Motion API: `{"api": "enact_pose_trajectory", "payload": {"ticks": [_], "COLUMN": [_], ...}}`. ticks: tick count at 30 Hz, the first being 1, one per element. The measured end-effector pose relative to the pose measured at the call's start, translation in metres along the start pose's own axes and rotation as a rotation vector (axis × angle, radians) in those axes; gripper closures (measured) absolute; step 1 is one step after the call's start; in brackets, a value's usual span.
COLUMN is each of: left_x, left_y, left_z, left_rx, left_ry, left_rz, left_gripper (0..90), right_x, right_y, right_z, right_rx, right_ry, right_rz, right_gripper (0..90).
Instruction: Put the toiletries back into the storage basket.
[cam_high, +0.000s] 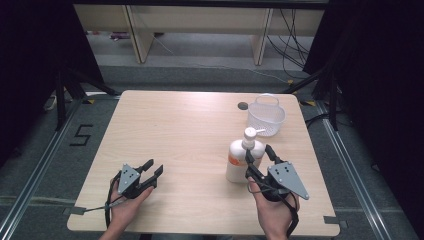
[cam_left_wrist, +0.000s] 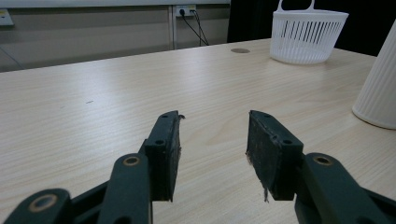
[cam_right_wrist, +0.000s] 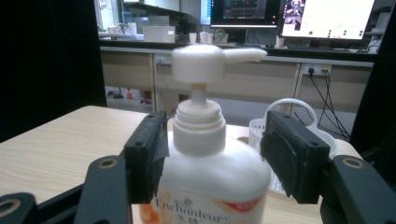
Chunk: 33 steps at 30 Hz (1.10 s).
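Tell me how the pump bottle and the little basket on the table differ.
The pump bottle is tall, closed and solid-walled with an orange label; the basket is low, open-topped and slotted. The bottle stands between the right tool's open jaws; the basket sits apart, farther back. Both are white and upright.

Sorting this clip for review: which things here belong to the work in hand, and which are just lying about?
In the work:
- pump bottle, upright on the table
- right gripper, jaws open on either side of the bottle's shoulder, pads apart from it

Lying about:
- white basket, at the far right
- left gripper, open with nothing between its jaws, low over the near left
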<state>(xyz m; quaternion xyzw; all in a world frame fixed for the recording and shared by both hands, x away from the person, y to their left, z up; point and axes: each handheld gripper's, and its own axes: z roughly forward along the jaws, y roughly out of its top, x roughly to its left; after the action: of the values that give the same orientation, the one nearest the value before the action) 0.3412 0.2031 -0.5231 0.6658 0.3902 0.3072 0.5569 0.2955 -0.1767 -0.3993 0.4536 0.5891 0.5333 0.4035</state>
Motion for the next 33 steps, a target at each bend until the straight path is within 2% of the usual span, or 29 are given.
{"api": "enact_pose_trajectory", "payload": {"ticks": [1,3,4,5,6,9,10,12,13,16,18,22,23,25,26,28,29,33], "left_x": [0.000,0.000,0.000,0.000,0.000,0.000,0.000,0.000,0.000,0.000,0.000,0.000,0.000,0.000,0.000,0.000,0.001,0.001], "left_y": [0.000,0.000,0.000,0.000,0.000,0.000,0.000,0.000,0.000,0.000,0.000,0.000,0.000,0.000,0.000,0.000,0.000,0.000], "left_z": [0.000,0.000,0.000,0.000,0.000,0.000,0.000,0.000,0.000,0.000,0.000,0.000,0.000,0.000,0.000,0.000,0.000,0.000], "left_rx": [0.003,0.006,0.007,0.007,0.006,0.006,0.006,0.006,0.005,0.006,0.006,0.005,0.005,0.006,0.007,0.006,0.005,0.006], "left_ry": [0.001,0.003,0.004,0.004,0.004,0.003,0.003,0.003,0.003,0.002,0.002,0.002,0.002,0.001,0.002,0.001,0.000,0.000], "left_rz": [0.001,0.001,0.000,0.000,-0.001,0.000,-0.002,-0.001,-0.001,-0.001,-0.004,-0.002,-0.003,-0.004,-0.004,-0.004,-0.004,-0.004], "left_gripper": [53.5,53.4,53.4,53.4,53.4,53.4,53.4,53.4,53.4,53.4,53.4,53.3,53.3,53.3,53.3,53.3,53.3,53.3], "right_x": [-0.001,0.003,0.003,0.003,0.006,0.007,0.007,0.008,0.008,0.011,0.010,0.014,0.015,0.014,0.017,0.016,0.018,0.018], "right_y": [0.002,0.004,0.006,0.006,0.008,0.010,0.012,0.013,0.014,0.016,0.017,0.019,0.020,0.021,0.021,0.022,0.022,0.023], "right_z": [0.001,0.003,0.006,0.006,0.008,0.010,0.012,0.013,0.015,0.016,0.019,0.023,0.024,0.026,0.027,0.029,0.032,0.035], "right_rx": [-0.008,-0.007,-0.023,-0.023,-0.020,-0.013,-0.021,-0.010,-0.011,-0.002,-0.016,-0.004,0.002,0.002,0.016,0.012,0.017,0.014], "right_ry": [-0.007,-0.010,-0.017,-0.017,-0.017,-0.012,-0.019,-0.018,-0.030,-0.035,-0.041,-0.041,-0.047,-0.049,-0.046,-0.050,-0.047,-0.044], "right_rz": [-0.027,-0.015,-0.043,-0.043,-0.023,-0.023,-0.037,-0.023,-0.037,-0.026,-0.049,-0.051,-0.037,-0.062,-0.034,-0.050,-0.027,-0.039], "right_gripper": [41.4,42.0,42.6,42.6,43.0,43.5,44.1,44.5,45.2,45.9,46.5,48.1,48.7,50.0,50.9,52.5,53.6,54.6]}}
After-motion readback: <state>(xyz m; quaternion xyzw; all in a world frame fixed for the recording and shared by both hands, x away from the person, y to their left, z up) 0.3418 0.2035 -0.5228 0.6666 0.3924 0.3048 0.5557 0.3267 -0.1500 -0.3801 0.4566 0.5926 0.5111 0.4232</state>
